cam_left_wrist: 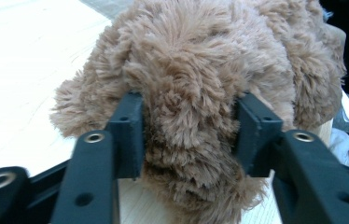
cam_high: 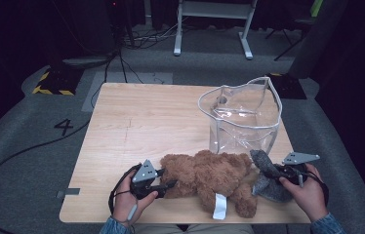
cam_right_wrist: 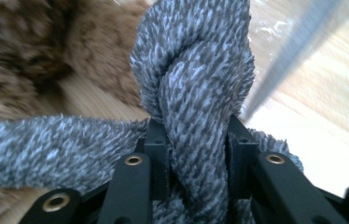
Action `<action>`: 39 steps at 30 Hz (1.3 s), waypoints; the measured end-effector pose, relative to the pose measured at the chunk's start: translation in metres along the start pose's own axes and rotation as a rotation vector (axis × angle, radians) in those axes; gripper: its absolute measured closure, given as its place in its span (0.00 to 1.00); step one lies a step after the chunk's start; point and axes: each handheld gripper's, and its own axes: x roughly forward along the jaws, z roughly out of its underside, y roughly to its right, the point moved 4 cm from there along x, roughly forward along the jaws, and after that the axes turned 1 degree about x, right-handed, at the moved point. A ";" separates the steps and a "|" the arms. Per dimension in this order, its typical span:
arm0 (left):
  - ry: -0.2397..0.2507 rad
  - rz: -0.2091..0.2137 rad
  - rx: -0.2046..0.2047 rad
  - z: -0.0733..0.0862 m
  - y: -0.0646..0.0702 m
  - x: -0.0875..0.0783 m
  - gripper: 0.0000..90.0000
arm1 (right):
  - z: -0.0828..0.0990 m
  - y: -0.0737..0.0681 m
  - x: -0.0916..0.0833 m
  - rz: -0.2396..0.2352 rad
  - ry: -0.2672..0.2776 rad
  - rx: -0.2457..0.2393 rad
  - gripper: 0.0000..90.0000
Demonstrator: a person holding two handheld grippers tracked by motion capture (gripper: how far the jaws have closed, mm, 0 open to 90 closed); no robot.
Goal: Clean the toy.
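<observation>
A brown plush teddy bear (cam_high: pixel 205 178) lies along the near edge of the wooden table (cam_high: pixel 136 122). My left gripper (cam_high: pixel 171 179) is at the bear's left end. In the left gripper view its jaws (cam_left_wrist: pixel 189 135) stand half wide, with a thick lobe of the bear's fur (cam_left_wrist: pixel 200 70) between them and both pads against it. To the right of the bear, my right gripper (cam_high: pixel 271 173) is shut on a grey knitted cloth (cam_high: pixel 267 190). In the right gripper view a twisted fold of that cloth (cam_right_wrist: pixel 196 70) rises between the pads of the right gripper (cam_right_wrist: pixel 196 140).
A clear plastic bag (cam_high: pixel 241 117) with white trim stands open just behind the bear and the cloth, at the table's right. A white tag (cam_high: pixel 219 207) hangs from the bear at the front edge. Cables and a desk frame (cam_high: pixel 214 19) are on the floor beyond.
</observation>
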 end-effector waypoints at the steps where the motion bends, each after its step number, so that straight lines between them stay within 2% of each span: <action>1: 0.003 -0.001 -0.006 0.000 0.000 0.000 0.53 | 0.002 0.002 0.000 0.002 -0.005 0.018 0.71; 3: 0.007 0.011 -0.003 -0.001 0.001 -0.002 0.47 | 0.006 0.005 0.001 0.009 -0.013 0.037 0.57; 4: 0.011 0.014 -0.001 -0.002 0.001 -0.002 0.44 | 0.006 0.005 0.000 0.015 -0.002 0.042 0.53; 8: -0.018 0.018 0.036 -0.004 0.005 -0.009 0.35 | 0.000 0.003 -0.009 0.048 0.050 0.040 0.40; 11: -0.036 -0.004 0.069 -0.005 0.007 -0.014 0.33 | -0.007 -0.002 -0.018 0.050 0.083 0.006 0.37; 13: -0.033 -0.002 0.078 -0.006 0.009 -0.017 0.31 | -0.013 -0.011 -0.025 0.031 0.111 -0.003 0.37; 16: -0.034 0.007 0.094 -0.007 0.014 -0.021 0.31 | -0.024 -0.030 -0.032 -0.012 0.147 -0.047 0.37; 19: -0.065 0.025 0.101 -0.001 0.020 -0.022 0.29 | -0.031 -0.051 -0.037 -0.066 0.168 -0.089 0.37; 20: -0.070 0.016 0.104 0.002 0.021 -0.021 0.29 | -0.032 -0.058 -0.038 -0.078 0.172 -0.099 0.37; 22: -0.081 0.023 0.094 0.008 0.024 -0.018 0.29 | -0.030 -0.069 -0.039 -0.101 0.180 -0.118 0.37; 24: -0.101 0.024 0.092 0.013 0.025 -0.015 0.29 | -0.026 -0.078 -0.038 -0.129 0.172 -0.129 0.37; 25: -0.101 0.024 0.092 0.013 0.025 -0.015 0.29 | -0.026 -0.078 -0.038 -0.129 0.172 -0.129 0.37; 27: -0.119 0.024 0.079 0.019 0.024 -0.010 0.29 | -0.017 -0.089 -0.031 -0.163 0.133 -0.143 0.37; 31: -0.120 0.000 0.057 0.021 0.019 -0.005 0.32 | -0.009 -0.094 -0.018 -0.199 0.106 -0.137 0.36; 36: -0.144 -0.011 0.064 0.027 0.013 0.004 0.36 | 0.000 -0.097 0.008 -0.226 0.043 -0.136 0.33; 37: -0.146 -0.010 0.063 0.027 0.014 0.005 0.37 | 0.002 -0.098 0.014 -0.218 0.031 -0.137 0.34; 38: -0.147 -0.016 0.070 0.026 0.014 0.006 0.41 | 0.003 -0.098 0.017 -0.218 0.024 -0.139 0.40; 39: -0.156 -0.016 0.078 0.026 0.014 0.006 0.44 | 0.004 -0.099 0.020 -0.244 0.015 -0.142 0.49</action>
